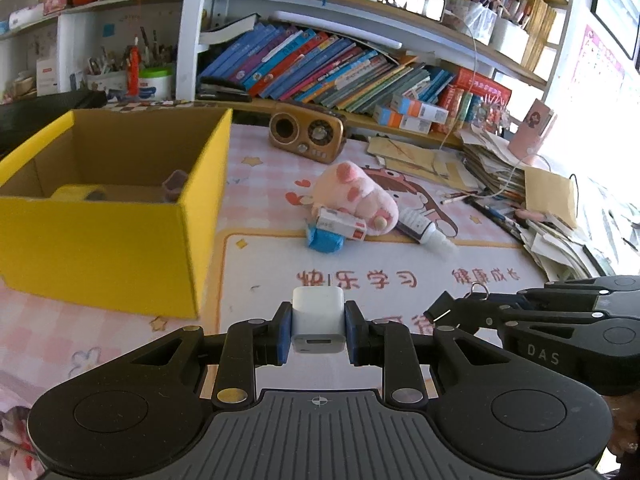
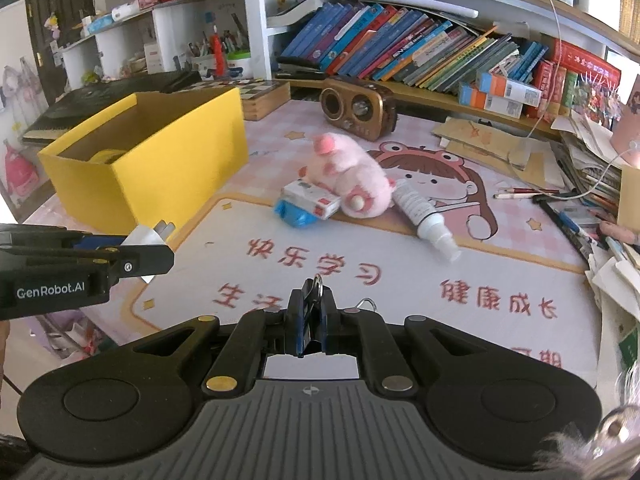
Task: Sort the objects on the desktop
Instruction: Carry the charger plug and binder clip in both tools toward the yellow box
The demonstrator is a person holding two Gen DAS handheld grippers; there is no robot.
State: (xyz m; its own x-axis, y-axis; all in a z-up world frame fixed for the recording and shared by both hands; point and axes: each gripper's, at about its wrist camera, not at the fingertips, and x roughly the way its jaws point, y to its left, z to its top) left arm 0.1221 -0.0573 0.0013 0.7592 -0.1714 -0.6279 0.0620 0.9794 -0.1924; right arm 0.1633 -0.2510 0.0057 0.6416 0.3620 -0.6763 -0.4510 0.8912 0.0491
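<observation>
In the left wrist view the left claw (image 1: 318, 330) sits at the lower centre of the frame, clenched on a white charger plug (image 1: 318, 320) whose port faces the camera; its blue pads (image 1: 285, 331) press both sides of the plug. At the right edge of that frame the right claw (image 1: 442, 312) reaches in sideways, and in its own view the right claw (image 2: 311, 312) is clamped tight on a small dark key piece (image 2: 309, 300) with a metal ring at its top. The yellow cardboard box (image 1: 120, 240) stands open on the left of the tabletop (image 1: 280, 292), with a yellow tape roll (image 1: 74, 193) and a small purplish object (image 1: 175, 185) lying inside it. Toward the middle of the frame, well apart from both claws, a pink plush toy (image 1: 362, 196) lies on the patterned mat, touching a white and red carton (image 1: 341, 224) that rests on a crumpled blue packet (image 1: 325, 240). Just to the right of the plush lies a white bottle (image 1: 424, 230) on its side. Behind them, near the bookshelf, stands a brown retro radio (image 1: 306, 132). Papers and pens are heaped along the right edge of the tabletop.
</observation>
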